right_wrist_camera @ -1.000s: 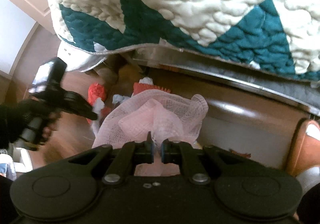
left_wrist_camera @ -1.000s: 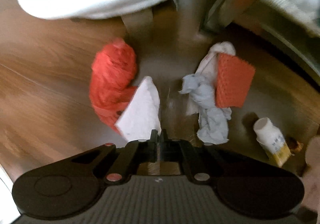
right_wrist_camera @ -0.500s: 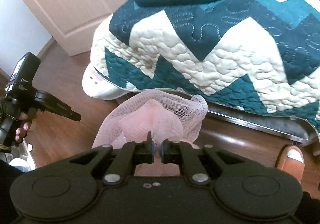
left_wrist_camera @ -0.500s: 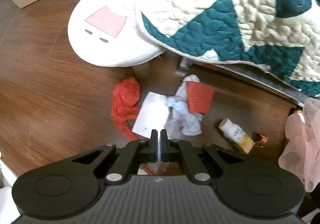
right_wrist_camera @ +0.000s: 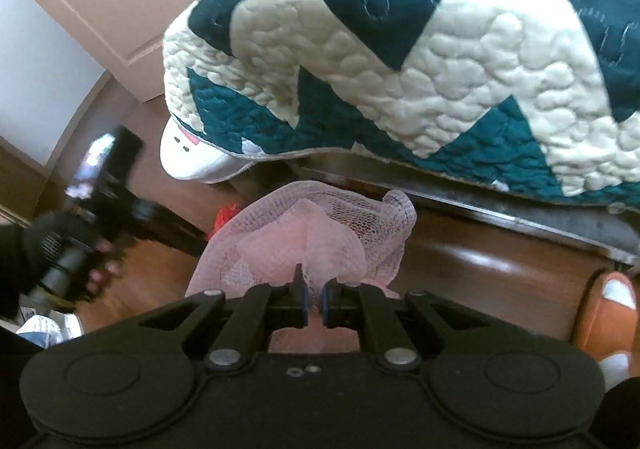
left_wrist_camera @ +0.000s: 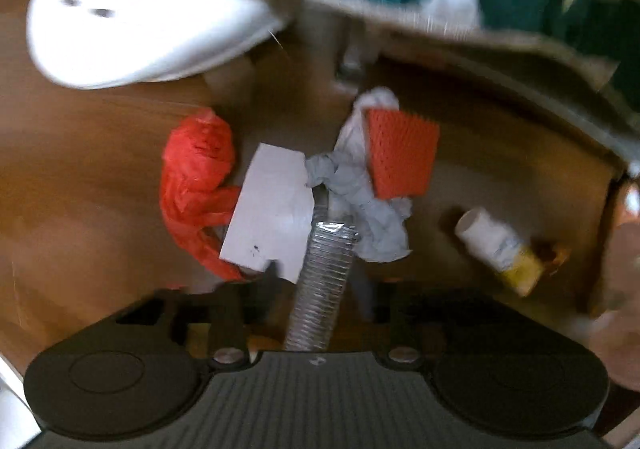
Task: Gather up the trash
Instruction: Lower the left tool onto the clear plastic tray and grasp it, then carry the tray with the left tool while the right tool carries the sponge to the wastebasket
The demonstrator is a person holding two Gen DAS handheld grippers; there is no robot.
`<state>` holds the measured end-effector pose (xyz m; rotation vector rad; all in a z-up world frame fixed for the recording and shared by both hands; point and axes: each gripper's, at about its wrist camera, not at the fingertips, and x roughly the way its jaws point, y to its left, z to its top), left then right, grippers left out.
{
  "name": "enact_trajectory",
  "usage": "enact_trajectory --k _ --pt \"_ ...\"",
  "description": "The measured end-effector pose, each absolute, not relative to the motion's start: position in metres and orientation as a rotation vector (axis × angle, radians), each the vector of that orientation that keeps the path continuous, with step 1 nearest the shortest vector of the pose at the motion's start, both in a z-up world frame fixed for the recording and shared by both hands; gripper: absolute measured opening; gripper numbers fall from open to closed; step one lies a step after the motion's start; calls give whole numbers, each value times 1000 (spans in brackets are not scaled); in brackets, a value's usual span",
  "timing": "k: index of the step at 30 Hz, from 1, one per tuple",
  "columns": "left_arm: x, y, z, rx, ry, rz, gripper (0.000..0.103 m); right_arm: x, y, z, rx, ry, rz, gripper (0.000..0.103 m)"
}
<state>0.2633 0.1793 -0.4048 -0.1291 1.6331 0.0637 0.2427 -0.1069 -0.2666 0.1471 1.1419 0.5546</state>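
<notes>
Trash is scattered on the wood floor [left_wrist_camera: 80, 177] by the bed, pretty blurry from the left wrist cam. White paper scrap [left_wrist_camera: 272, 209] sits dead center, with a red plastic bag [left_wrist_camera: 192, 177] touching it at 9 o'clock and a wad of grey tissue [left_wrist_camera: 360, 205] at 3 o'clock. An orange ridged piece [left_wrist_camera: 400, 153] lies on that wad around 1 o'clock. Small white and yellow bottle [left_wrist_camera: 496, 245] is off on its own at 4 o'clock. The left gripper [left_wrist_camera: 320, 289] points down over the pile, its jaws opening, with a clear ribbed plastic cup [left_wrist_camera: 324, 281] between them; can't tell if anything still touches it.

Right gripper [right_wrist_camera: 314, 305] is pinched nearly closed on a pink mesh bag [right_wrist_camera: 312, 233], bunched up right in front of it. A teal and cream quilt [right_wrist_camera: 440, 81] hangs over the bed edge at 12 o'clock.
</notes>
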Motion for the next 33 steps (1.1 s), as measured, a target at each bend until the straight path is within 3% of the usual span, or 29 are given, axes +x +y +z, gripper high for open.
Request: enact_trajectory --k 1,10,19,21,22,23,33 --pt "263 178 -417 -113 1643 52 69 245 -107 -271 155 1152 556 7" --pt "238 156 -513 -53 1819 -42 69 253 -101 -295 160 1221 549 7" --pt "219 141 -553 -49 1867 -32 68 253 -101 -306 175 1266 540 7" --pt "219 133 -557 -27 1859 -47 61 253 -102 -306 176 1271 538 7" --pt "218 131 -557 -23 1858 -49 48 253 -101 -306 177 1272 538 7" --pt "216 130 -558 -29 1862 -48 44 253 -100 -307 178 1273 538 7" --pt "214 135 -519 -40 1849 -34 42 254 -98 -306 151 1249 522 7"
